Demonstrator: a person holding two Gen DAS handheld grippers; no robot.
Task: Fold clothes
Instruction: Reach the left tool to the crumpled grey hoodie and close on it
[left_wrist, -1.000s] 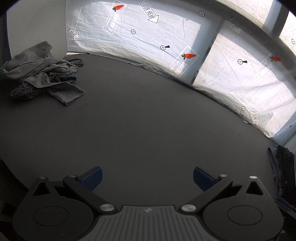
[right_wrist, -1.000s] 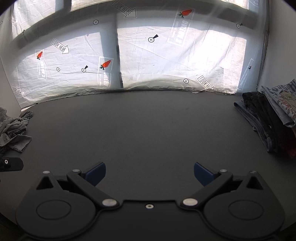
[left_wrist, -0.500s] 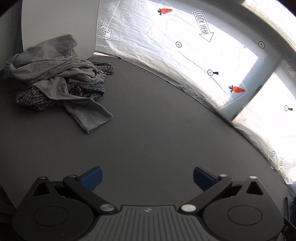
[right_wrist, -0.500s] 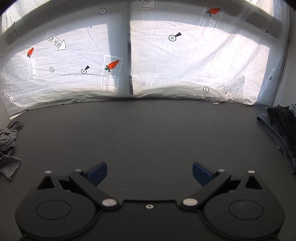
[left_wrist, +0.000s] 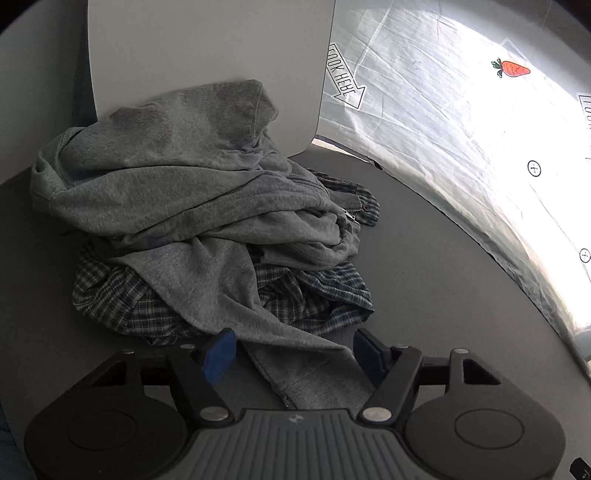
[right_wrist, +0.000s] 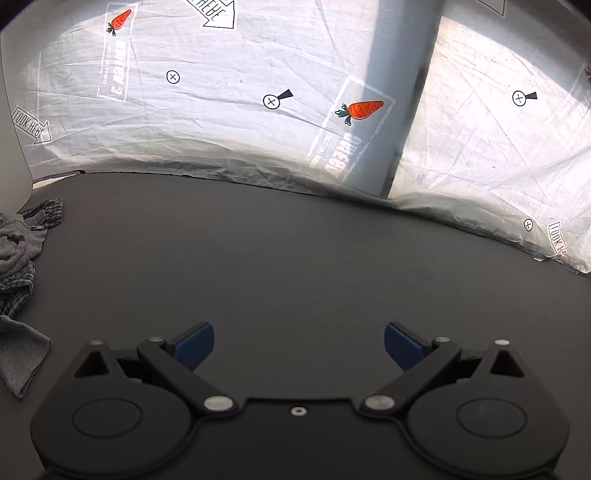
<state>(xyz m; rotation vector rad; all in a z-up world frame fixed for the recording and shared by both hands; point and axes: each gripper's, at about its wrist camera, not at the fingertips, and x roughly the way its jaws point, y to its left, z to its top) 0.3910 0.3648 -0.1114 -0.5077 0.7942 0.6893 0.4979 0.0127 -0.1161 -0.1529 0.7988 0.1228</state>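
Note:
A crumpled grey hoodie (left_wrist: 177, 199) lies heaped on a dark checked shirt (left_wrist: 310, 295) on the dark table, against a white board. One grey sleeve (left_wrist: 295, 354) trails toward me and lies between the blue pads of my left gripper (left_wrist: 293, 354). Its jaws are closing around the sleeve, with gaps still showing beside both pads. In the right wrist view the same pile (right_wrist: 18, 258) sits at the far left edge. My right gripper (right_wrist: 299, 349) hangs open over bare table, nothing between its fingers.
A white board (left_wrist: 207, 55) stands behind the pile. A crinkled white sheet (right_wrist: 258, 110) printed with carrots and arrows runs along the table's far edge. The dark tabletop (right_wrist: 295, 251) stretches ahead of the right gripper.
Both grippers swept left toward the pile. The heap grew from a small shape at far left to filling the left view, and the left jaws narrowed around the sleeve. The folded stack left the right view.

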